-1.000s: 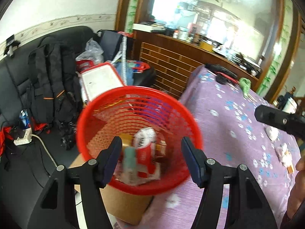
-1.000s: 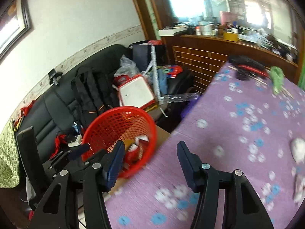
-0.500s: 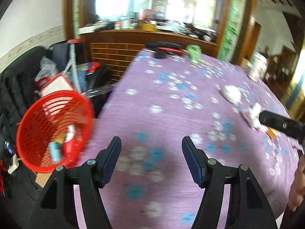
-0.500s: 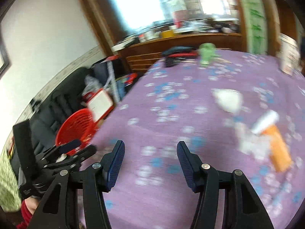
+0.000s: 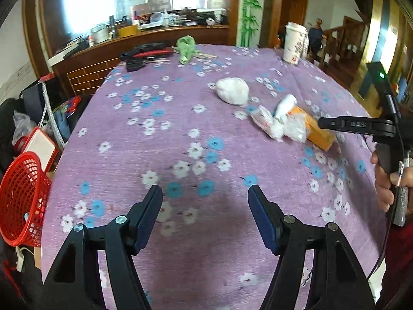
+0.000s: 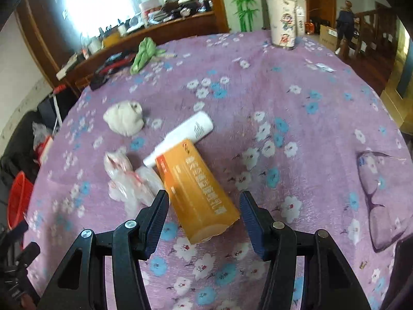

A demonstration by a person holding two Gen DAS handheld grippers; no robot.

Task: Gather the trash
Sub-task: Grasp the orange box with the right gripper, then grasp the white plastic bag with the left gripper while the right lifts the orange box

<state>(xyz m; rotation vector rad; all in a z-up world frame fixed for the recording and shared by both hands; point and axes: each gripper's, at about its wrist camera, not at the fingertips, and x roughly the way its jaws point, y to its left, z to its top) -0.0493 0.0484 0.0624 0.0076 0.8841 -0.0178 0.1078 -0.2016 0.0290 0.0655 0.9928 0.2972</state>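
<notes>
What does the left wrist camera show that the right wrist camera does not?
Only the left wrist view shows the left hand-held gripper, open over bare tablecloth.

Only the right wrist view shows the purple glasses, and the right hand-held gripper, open around the orange box.

Both show that box, the white tube, the crumpled wrappers, the white wad, the paper cup and the red basket.

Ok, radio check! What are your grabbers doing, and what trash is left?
Both grippers open, empty. Right gripper lined up on orange box. White bottle, crumpled wrappers, paper wad also on table. Nothing blocking; glasses lie off to the right.
</notes>
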